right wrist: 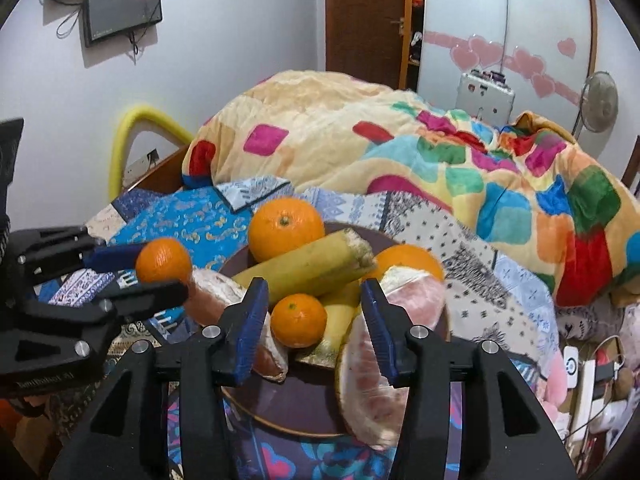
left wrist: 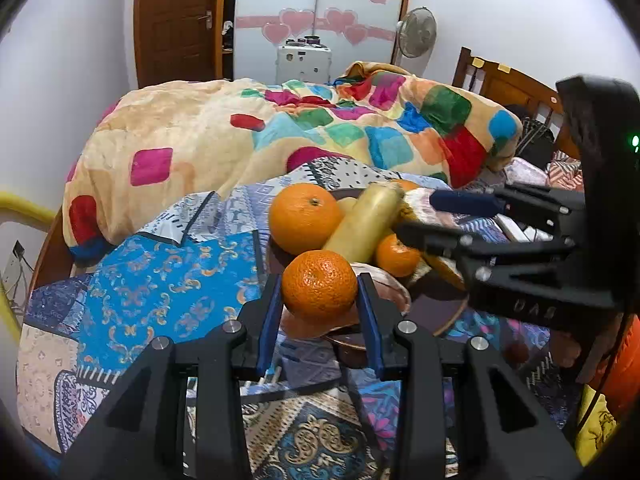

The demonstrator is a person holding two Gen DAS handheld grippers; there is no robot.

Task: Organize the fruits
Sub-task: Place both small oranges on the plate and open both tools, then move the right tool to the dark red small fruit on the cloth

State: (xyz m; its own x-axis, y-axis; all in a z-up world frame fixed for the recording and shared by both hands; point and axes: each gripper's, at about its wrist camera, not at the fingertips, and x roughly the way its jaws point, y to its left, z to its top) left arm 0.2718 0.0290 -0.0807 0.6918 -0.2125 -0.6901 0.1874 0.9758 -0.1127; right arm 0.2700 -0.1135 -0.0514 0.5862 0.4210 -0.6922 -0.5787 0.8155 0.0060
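Note:
My left gripper [left wrist: 319,280] is shut on a small orange [left wrist: 319,290], held just above the near rim of a dark plate [left wrist: 440,312]. The plate holds a big orange [left wrist: 304,218], a yellow banana [left wrist: 366,224], another small orange [left wrist: 396,256] and peeled pomelo pieces. In the right wrist view my right gripper [right wrist: 314,288] stands open over the plate [right wrist: 280,408]. A small orange [right wrist: 298,320] sits between its blue pads without touching them. Pomelo wedges [right wrist: 368,384] lie beside both pads. The left gripper [right wrist: 160,272] shows at the left with its orange [right wrist: 164,260].
The plate rests on a patterned blue bedspread [left wrist: 160,280]. A bulky colourful blanket [left wrist: 280,132] is heaped behind it. A wooden headboard [left wrist: 512,84] is at the right, and chargers and cables [right wrist: 592,380] lie to the plate's right.

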